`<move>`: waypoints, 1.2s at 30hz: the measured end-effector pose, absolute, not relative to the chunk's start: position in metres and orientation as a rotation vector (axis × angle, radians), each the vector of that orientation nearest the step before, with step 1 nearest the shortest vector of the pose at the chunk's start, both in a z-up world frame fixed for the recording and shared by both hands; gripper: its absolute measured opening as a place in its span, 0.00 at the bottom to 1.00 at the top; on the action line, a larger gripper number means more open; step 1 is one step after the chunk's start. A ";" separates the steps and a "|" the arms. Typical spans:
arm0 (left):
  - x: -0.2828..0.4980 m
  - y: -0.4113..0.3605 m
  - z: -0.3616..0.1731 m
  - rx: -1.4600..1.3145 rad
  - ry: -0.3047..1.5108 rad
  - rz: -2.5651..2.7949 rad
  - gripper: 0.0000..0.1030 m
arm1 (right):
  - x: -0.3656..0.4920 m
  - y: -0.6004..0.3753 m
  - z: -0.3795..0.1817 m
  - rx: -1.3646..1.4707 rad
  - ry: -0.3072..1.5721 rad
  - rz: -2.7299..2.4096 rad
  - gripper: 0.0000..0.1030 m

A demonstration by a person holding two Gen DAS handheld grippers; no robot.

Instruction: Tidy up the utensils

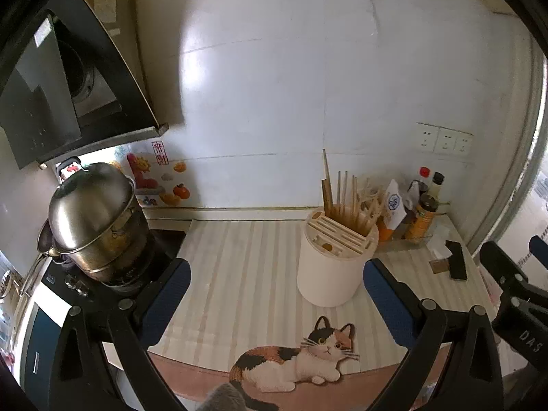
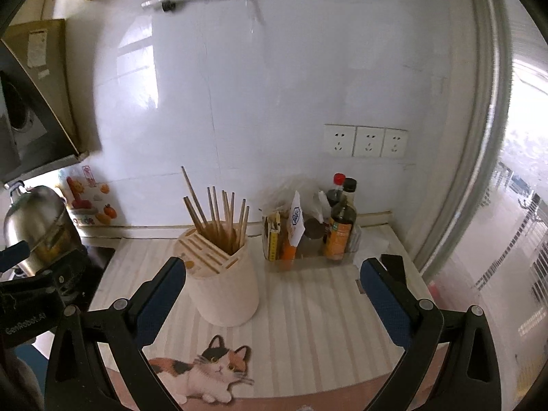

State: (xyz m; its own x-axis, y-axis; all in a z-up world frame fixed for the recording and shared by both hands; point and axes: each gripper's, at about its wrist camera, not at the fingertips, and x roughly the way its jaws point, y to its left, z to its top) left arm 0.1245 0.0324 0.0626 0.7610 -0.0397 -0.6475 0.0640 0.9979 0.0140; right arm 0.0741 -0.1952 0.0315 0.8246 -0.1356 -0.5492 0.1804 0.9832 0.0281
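A cream round utensil holder (image 1: 329,267) stands on the striped mat, with several wooden chopsticks (image 1: 342,198) upright in its back compartment. It also shows in the right wrist view (image 2: 224,287), with the chopsticks (image 2: 219,219) fanned out. My left gripper (image 1: 276,294) is open and empty, held just in front of the holder. My right gripper (image 2: 272,291) is open and empty, with the holder just inside its left finger. The right gripper's body shows at the right edge of the left wrist view (image 1: 513,287).
A steel pot (image 1: 99,219) sits on the stove at left under a range hood (image 1: 65,82). A clear tray of sauce bottles and packets (image 2: 311,233) stands against the wall at right. A dark phone (image 1: 457,263) lies near the right edge. A cat-print mat (image 1: 239,274) covers the counter.
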 end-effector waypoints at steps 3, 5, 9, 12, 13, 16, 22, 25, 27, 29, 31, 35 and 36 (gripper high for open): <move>0.110 0.036 0.069 0.038 0.688 -0.065 1.00 | 0.049 -0.190 0.041 0.081 0.555 -0.183 1.00; 0.103 0.038 0.071 0.029 0.683 -0.065 1.00 | 0.036 -0.186 0.047 0.082 0.542 -0.188 1.00; 0.093 0.039 0.075 0.031 0.667 -0.061 1.00 | 0.018 -0.180 0.054 0.079 0.530 -0.186 1.00; 0.091 0.040 0.077 0.021 0.664 -0.051 1.00 | 0.014 -0.180 0.056 0.078 0.524 -0.185 1.00; 0.091 0.040 0.078 0.020 0.662 -0.043 1.00 | 0.013 -0.180 0.057 0.081 0.526 -0.182 1.00; 0.090 0.039 0.078 0.020 0.657 -0.032 1.00 | 0.012 -0.182 0.059 0.080 0.521 -0.174 1.00; 0.091 0.038 0.075 0.013 0.662 -0.008 1.00 | 0.018 -0.184 0.060 0.068 0.525 -0.159 1.00; 0.091 0.038 0.073 0.010 0.668 0.000 1.00 | 0.020 -0.184 0.059 0.066 0.532 -0.151 1.00; 0.091 0.038 0.072 0.012 0.669 0.004 1.00 | 0.022 -0.184 0.058 0.061 0.538 -0.143 1.00; 0.091 0.038 0.072 0.010 0.670 0.005 1.00 | 0.024 -0.184 0.057 0.058 0.542 -0.139 1.00; 0.091 0.037 0.071 0.014 0.668 0.003 1.00 | 0.025 -0.184 0.057 0.057 0.543 -0.138 1.00; 0.091 0.035 0.069 0.020 0.670 0.004 1.00 | 0.026 -0.183 0.055 0.050 0.546 -0.139 1.00; 0.091 0.035 0.069 0.017 0.671 0.003 1.00 | 0.026 -0.183 0.055 0.049 0.547 -0.141 1.00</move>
